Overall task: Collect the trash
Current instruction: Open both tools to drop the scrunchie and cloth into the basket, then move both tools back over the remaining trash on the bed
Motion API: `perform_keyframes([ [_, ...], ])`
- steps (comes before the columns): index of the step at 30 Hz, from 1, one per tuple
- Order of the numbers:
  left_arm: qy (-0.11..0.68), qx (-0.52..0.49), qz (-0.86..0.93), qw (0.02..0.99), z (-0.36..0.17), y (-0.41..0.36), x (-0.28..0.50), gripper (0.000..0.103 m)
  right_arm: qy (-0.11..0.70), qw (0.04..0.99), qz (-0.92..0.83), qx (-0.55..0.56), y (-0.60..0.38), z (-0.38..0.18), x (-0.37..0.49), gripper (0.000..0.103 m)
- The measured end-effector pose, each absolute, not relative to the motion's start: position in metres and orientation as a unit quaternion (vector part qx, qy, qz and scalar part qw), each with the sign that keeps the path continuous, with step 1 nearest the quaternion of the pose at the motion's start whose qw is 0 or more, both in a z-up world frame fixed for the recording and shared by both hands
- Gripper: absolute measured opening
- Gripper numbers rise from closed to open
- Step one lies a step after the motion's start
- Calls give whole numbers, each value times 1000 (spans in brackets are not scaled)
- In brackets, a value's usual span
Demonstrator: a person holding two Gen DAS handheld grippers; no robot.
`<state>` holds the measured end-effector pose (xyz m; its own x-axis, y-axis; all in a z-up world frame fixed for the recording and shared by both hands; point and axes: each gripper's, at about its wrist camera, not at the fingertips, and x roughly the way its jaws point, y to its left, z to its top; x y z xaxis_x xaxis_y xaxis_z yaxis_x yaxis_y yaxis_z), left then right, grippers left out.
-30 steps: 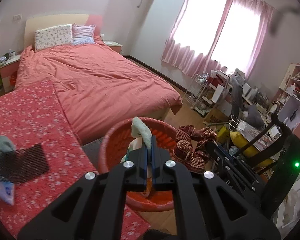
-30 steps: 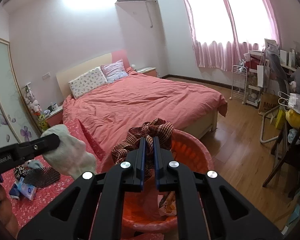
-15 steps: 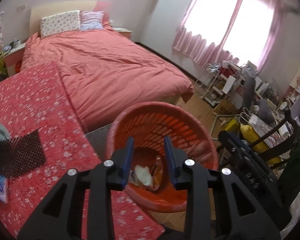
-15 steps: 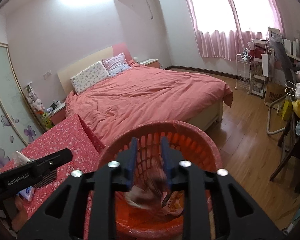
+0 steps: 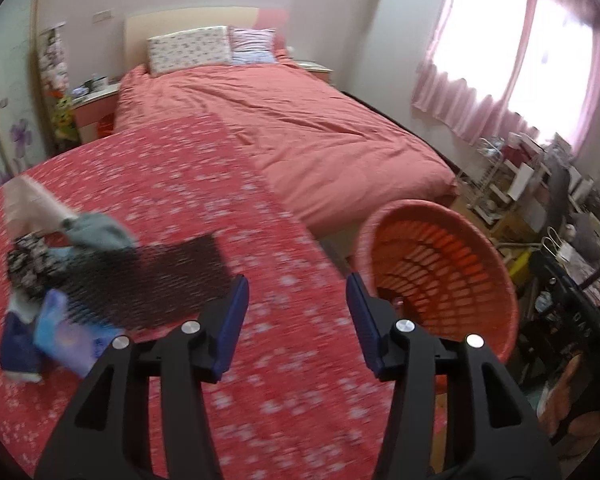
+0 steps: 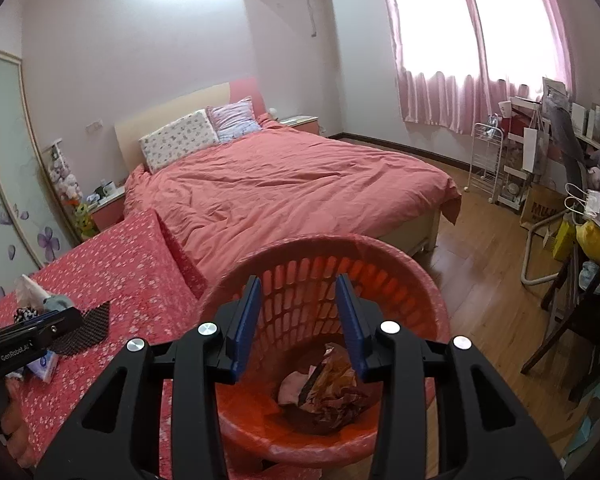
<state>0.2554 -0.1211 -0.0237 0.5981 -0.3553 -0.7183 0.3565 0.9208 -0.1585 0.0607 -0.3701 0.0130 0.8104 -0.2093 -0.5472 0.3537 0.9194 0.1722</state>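
The orange basket (image 6: pixel 400 276) sits at the edge of the red floral table (image 6: pixel 132 248), and down in its bottom lies the trash already in: a crumpled brownish wrapper (image 6: pixel 336 376), a pale pink scrap (image 6: pixel 294 386) and a dark reddish cloth (image 6: pixel 320 416). The right gripper (image 6: pixel 297 322) hangs right over the basket's mouth, jaws parted and opening, nothing between the blue pads. Off to the basket's left, out over the table, the left gripper (image 5: pixel 296 322) points down at the floral cover, its jaws opening too, nothing held, only cloth showing between them. Further left of the basket, a pile waits on the table: a black mesh sheet (image 5: pixel 148 280), a grey-blue cloth (image 5: pixel 96 232) touching its far edge, a pale pink bag (image 5: pixel 24 204) behind that, a black-and-white patterned piece (image 5: pixel 28 256), and a blue tissue pack (image 5: pixel 66 332) at the near side. This view is motion-blurred, so finer detail in the pile is hard to tell. Beyond the basket stretches the bed (image 6: pixel 284 184) with its salmon cover, and to the basket's right wooden floor (image 6: pixel 488 288).
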Motion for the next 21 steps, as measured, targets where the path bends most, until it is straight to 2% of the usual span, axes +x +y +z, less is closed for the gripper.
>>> perform_keyframes([
  [4, 396, 1, -171, 902, -24, -93, 248, 51, 276, 943, -136, 125, -357, 13, 64, 39],
  [13, 376, -10, -78, 923, -23, 9, 231, 61, 298, 946, -85, 100, -305, 8, 74, 39],
  [21, 393, -49, 0, 918, -39, 94, 231, 62, 324, 943, -25, 75, -244, -2, 83, 39],
])
